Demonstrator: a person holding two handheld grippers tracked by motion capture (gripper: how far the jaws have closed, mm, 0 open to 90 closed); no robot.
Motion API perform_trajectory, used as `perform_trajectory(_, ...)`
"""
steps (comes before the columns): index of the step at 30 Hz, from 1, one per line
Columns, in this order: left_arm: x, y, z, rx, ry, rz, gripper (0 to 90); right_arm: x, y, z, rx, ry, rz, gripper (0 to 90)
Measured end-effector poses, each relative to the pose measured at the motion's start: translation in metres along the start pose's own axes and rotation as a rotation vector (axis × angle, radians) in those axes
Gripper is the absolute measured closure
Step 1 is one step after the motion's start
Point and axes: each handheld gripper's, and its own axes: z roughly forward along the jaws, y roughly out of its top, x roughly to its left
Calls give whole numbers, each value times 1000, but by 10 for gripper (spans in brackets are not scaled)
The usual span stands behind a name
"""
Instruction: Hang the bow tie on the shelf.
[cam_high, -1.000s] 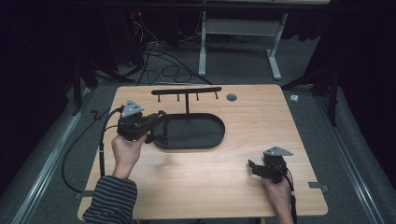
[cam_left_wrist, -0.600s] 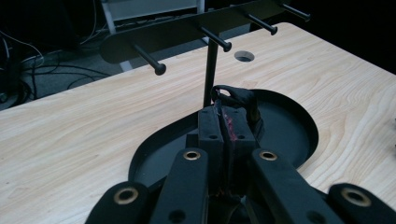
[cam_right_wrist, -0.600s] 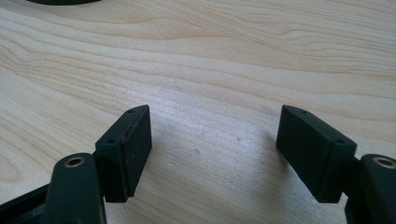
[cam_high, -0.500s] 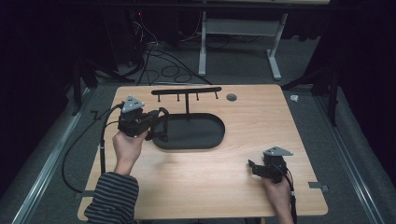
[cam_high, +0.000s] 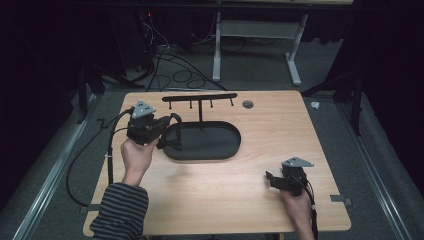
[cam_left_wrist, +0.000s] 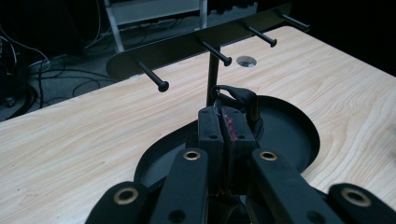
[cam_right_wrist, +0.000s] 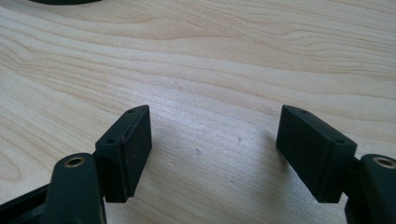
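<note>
While the pale wooden table (cam_high: 250, 200) is lying mostly bare, the left gripper (cam_left_wrist: 228, 122) is hanging over the near-left end of the black oval metal tray (cam_high: 227, 145), its jaws pressed together on a thin black strap loop (cam_left_wrist: 243, 100). The step in hand looks like hanging: next, that loop likely needs lifting onto a peg of the black T-shaped rack (cam_left_wrist: 205, 44) rising from the tray. The left gripper view is revealing the pinched strap; the right gripper view is showing the right gripper (cam_right_wrist: 215, 149) parted, idle above bare wood.

No text, label or number can be read anywhere.
</note>
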Motion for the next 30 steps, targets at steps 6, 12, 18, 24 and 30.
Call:
perform_trajectory(6, 1, 7, 2, -6, -3, 6, 879, 0, 0, 0, -2, 0, -4, 280)
perform_trajectory(12, 7, 11, 6, 6, 10, -2, 879, 0, 0, 0, -2, 0, -4, 280)
perform_trajectory(18, 11, 17, 10, -8, 32, -13, 879, 0, 0, 0, -3, 0, -6, 279)
perform_trajectory(24, 19, 20, 17, 4, 55, -17, 879, 0, 0, 0, -2, 0, -5, 279)
perform_trajectory(30, 24, 21, 24, 12, 80, -24, 878, 0, 0, 0, -1, 1, -2, 279)
